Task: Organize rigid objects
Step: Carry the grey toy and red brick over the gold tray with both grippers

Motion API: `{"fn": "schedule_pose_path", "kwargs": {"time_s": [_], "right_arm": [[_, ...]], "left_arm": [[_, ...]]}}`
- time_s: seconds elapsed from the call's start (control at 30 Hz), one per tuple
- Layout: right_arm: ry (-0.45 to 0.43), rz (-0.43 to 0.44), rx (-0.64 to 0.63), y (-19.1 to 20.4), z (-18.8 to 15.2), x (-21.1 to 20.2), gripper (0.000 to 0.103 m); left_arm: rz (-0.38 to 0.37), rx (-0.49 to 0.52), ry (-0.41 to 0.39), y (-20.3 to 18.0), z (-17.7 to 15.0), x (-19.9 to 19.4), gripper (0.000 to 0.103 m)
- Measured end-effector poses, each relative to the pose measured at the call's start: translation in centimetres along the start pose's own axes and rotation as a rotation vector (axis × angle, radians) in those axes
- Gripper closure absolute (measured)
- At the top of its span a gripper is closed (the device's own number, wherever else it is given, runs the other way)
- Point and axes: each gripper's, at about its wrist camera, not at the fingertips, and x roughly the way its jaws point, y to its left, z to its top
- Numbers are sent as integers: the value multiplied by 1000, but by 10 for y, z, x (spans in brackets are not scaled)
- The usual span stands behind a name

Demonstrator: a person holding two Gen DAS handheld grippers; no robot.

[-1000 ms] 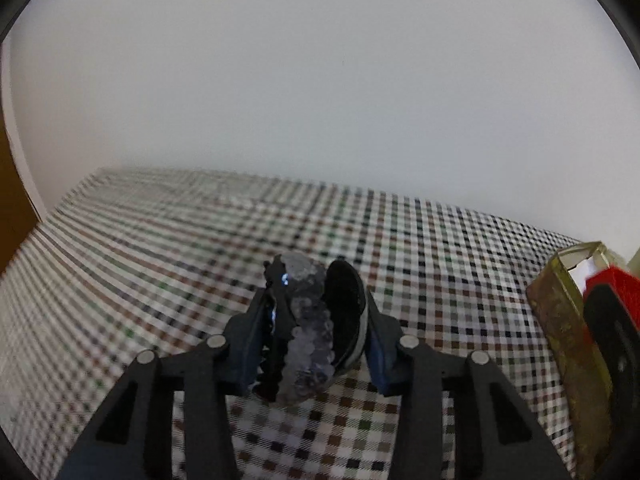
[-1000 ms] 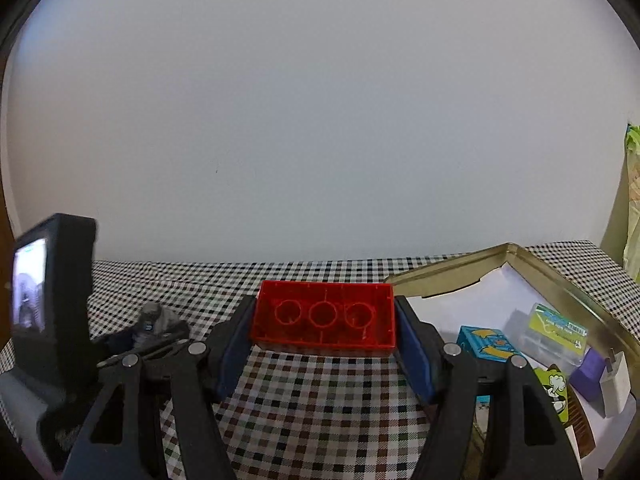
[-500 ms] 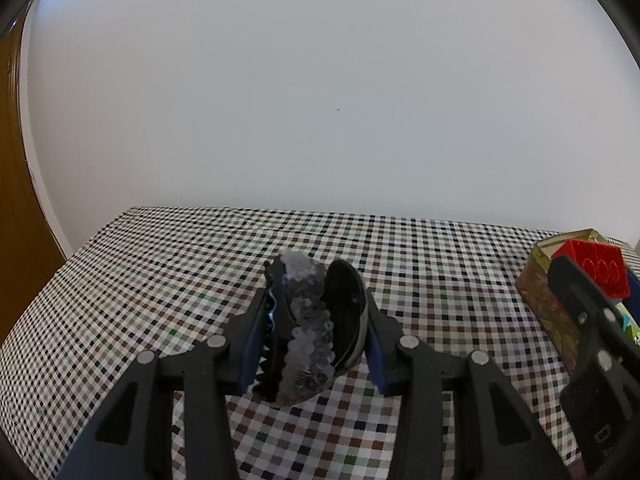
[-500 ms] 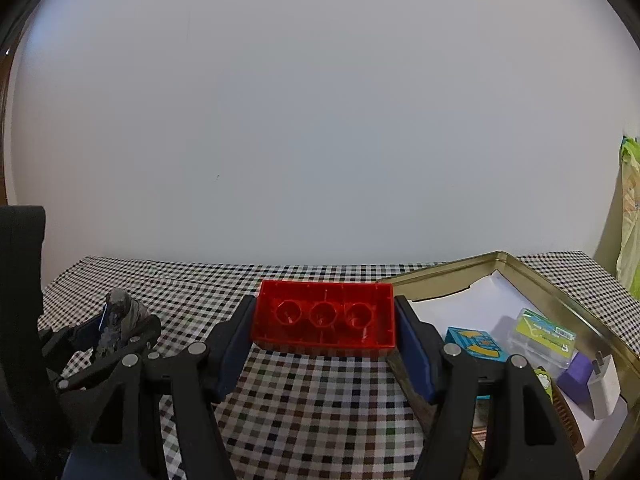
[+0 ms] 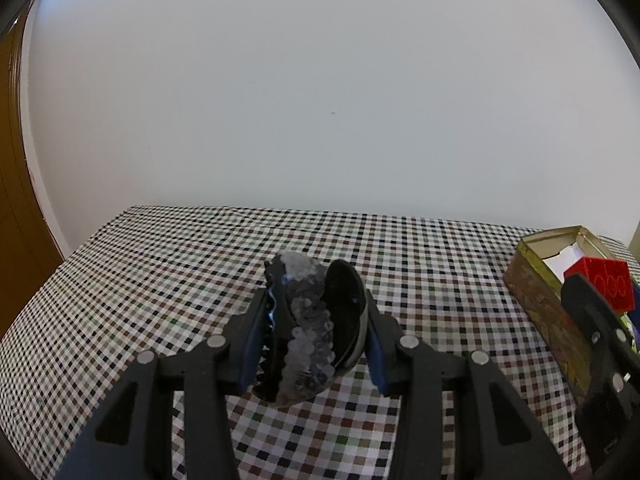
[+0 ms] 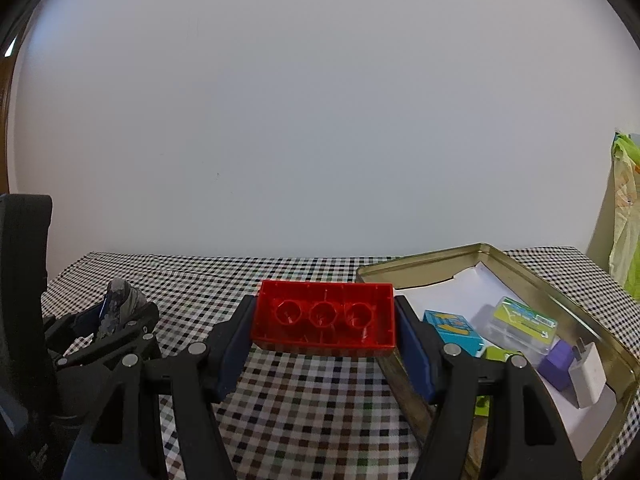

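Note:
My left gripper (image 5: 316, 320) is shut on a black hair claw clip (image 5: 308, 332) set with grey stones, held above the checked tablecloth (image 5: 160, 280). The same clip (image 6: 118, 300) shows at the left of the right wrist view. My right gripper (image 6: 324, 332) is shut on a red building brick (image 6: 324, 320), its hollow underside facing the camera, just left of an open gold tin (image 6: 420, 264). From the left wrist view the brick (image 5: 608, 280) hangs over the tin (image 5: 536, 300) at the right edge.
Inside the tin lie a blue box (image 6: 452, 328), a clear case with a green label (image 6: 520, 320), a purple block (image 6: 560, 360) and a white plug (image 6: 588, 372). A green bag (image 6: 626, 220) stands at the far right. A wooden door (image 5: 12, 200) borders the left; a white wall stands behind.
The left gripper with the clip has moved and tilted up, so more wall and the whole tin now show. The right gripper has edged toward the tin, still holding the brick.

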Motion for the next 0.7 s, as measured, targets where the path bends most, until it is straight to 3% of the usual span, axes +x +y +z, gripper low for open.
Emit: {"fn": "schedule_pose_path", "kwargs": {"time_s": [0.23,0.4,0.7], "right_arm": [[-2,-11,-11,-9,-8,-7,34],[-12,-14,-21,-34,-15,10,34],[-27,-16,-20,-29,-18,-11,34]], "left_arm": [[-8,-16,-7,0,-6,-13,61],[-10,-26,-11,-2,-10,-21,61],[-2,-16,-39,-4,-13,-34,61]]}}
